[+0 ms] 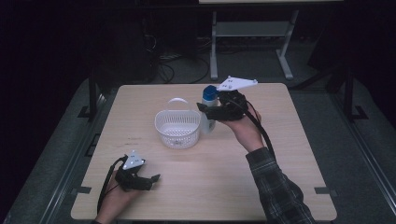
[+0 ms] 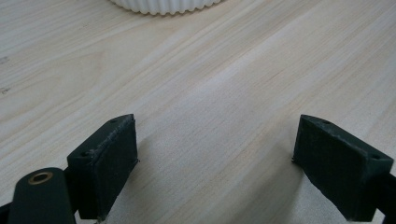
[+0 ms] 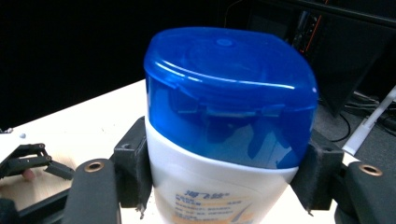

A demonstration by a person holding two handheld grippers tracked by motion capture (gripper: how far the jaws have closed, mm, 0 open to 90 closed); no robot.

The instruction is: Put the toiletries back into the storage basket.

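firmly clamped: smooth blue-capped bottle

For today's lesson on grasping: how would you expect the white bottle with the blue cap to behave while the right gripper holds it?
The bottle looks smooth and glossy, so it may slip. The right gripper clamps it just under the blue cap, well above its middle, so it could swing or tilt. Its plastic wall probably flexes slightly rather than cracking.

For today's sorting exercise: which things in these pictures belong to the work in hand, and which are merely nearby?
Part of the work:
- white bottle with blue cap, clamped in the right gripper
- white ribbed basket beside it, a likely place for the bottle

Merely nearby:
- left gripper, open, idle over the wooden table
- grey metal stand and cables on the floor behind
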